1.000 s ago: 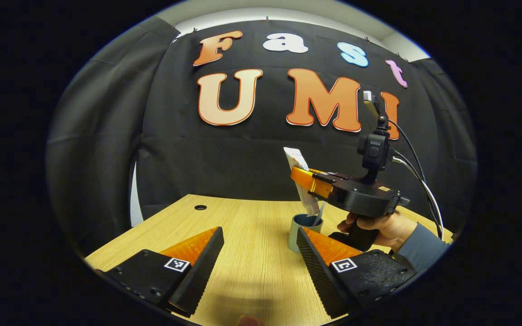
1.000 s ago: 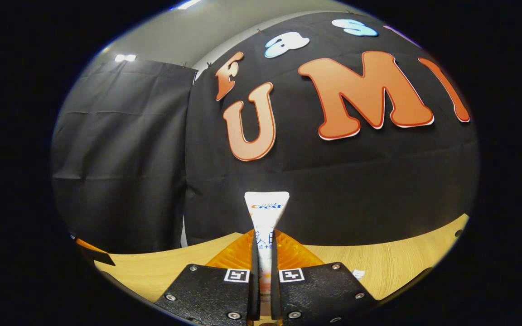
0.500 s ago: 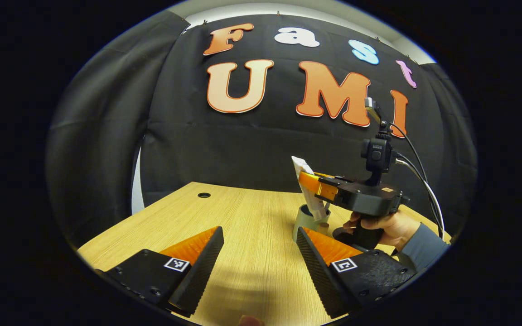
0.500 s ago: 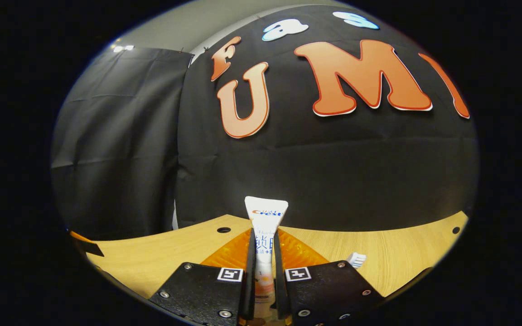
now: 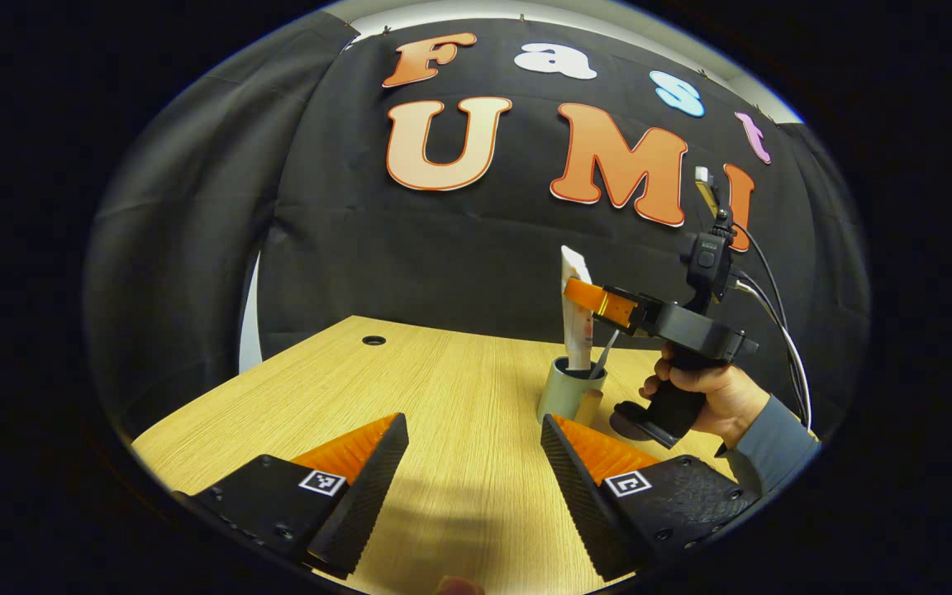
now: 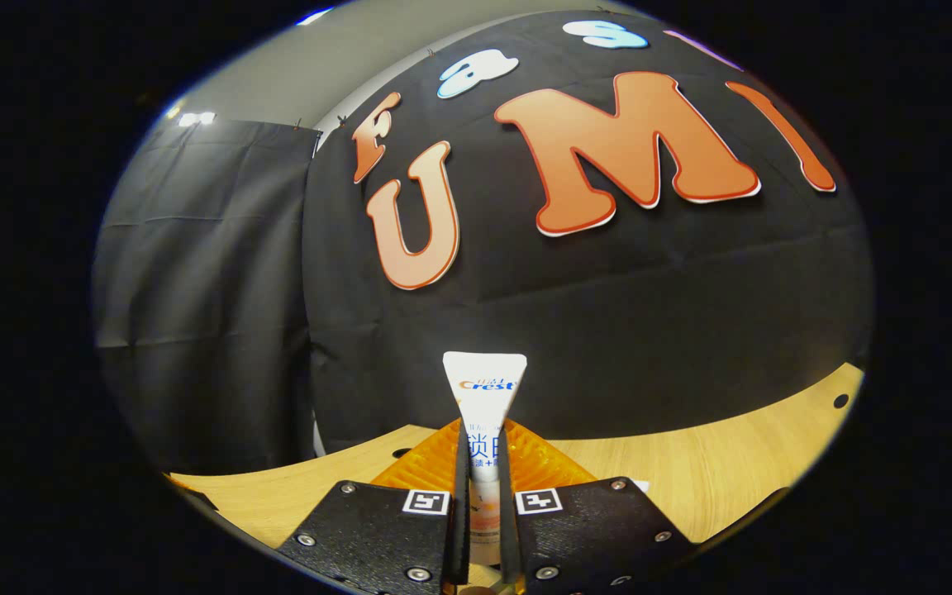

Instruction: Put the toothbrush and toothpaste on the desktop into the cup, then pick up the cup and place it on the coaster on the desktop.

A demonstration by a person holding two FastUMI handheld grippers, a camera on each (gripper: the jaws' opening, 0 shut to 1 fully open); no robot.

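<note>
Right gripper view, right tongs [image 6: 482, 463] pinching upright toothpaste [image 6: 484, 388], left tongs [image 5: 470, 463] spread, cup [image 5: 568, 395] just beyond them

Table: I see a light wood-grain tabletop [image 5: 443, 388] with a small round dark hole [image 5: 374, 340] near its far left corner.
Wall: black cloth backdrop [image 5: 410, 256] hangs directly behind the table, creased, wrapping round its left side.
Ceiling: pale grey strip [image 6: 377, 58] above the cloth, with a bright light [image 6: 195, 119] at upper left.
</note>
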